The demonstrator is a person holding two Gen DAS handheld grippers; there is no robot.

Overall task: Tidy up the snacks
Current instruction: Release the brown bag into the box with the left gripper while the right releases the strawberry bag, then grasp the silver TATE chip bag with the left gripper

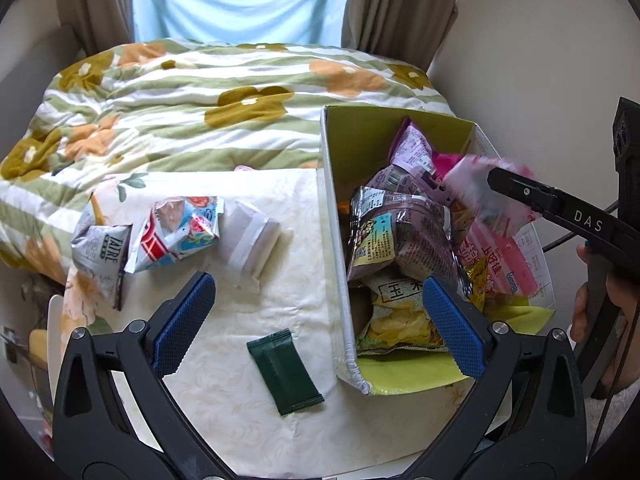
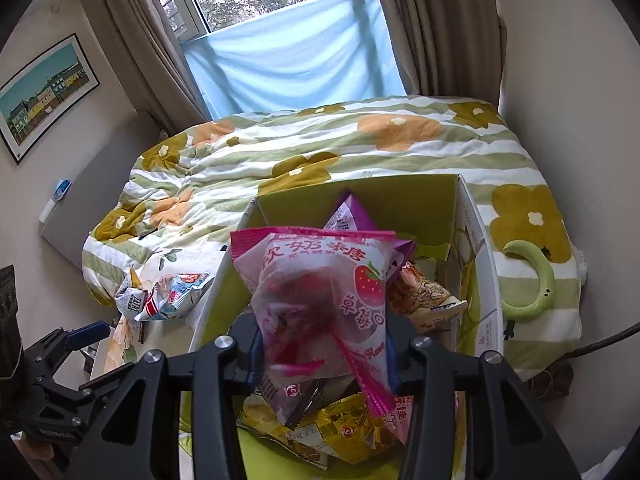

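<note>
A cardboard box (image 1: 334, 216) with a green inside stands on the cream table and holds several snack bags. My right gripper (image 2: 324, 344) is shut on a pink strawberry candy bag (image 2: 320, 288) and holds it over the box (image 2: 480, 280); it also shows in the left wrist view (image 1: 496, 178), where the bag (image 1: 472, 184) is blurred. My left gripper (image 1: 316, 312) is open and empty above the table by the box's left wall. On the table lie a dark green packet (image 1: 282, 372), a white packet (image 1: 250, 236), a red-blue bag (image 1: 176, 232) and a grey bag (image 1: 102, 256).
A bed with a flowered green-striped duvet (image 1: 200, 92) lies behind the table. A green crescent toy (image 2: 536, 276) rests on the duvet right of the box. The window with a blue cloth (image 2: 292, 60) and curtains is at the back.
</note>
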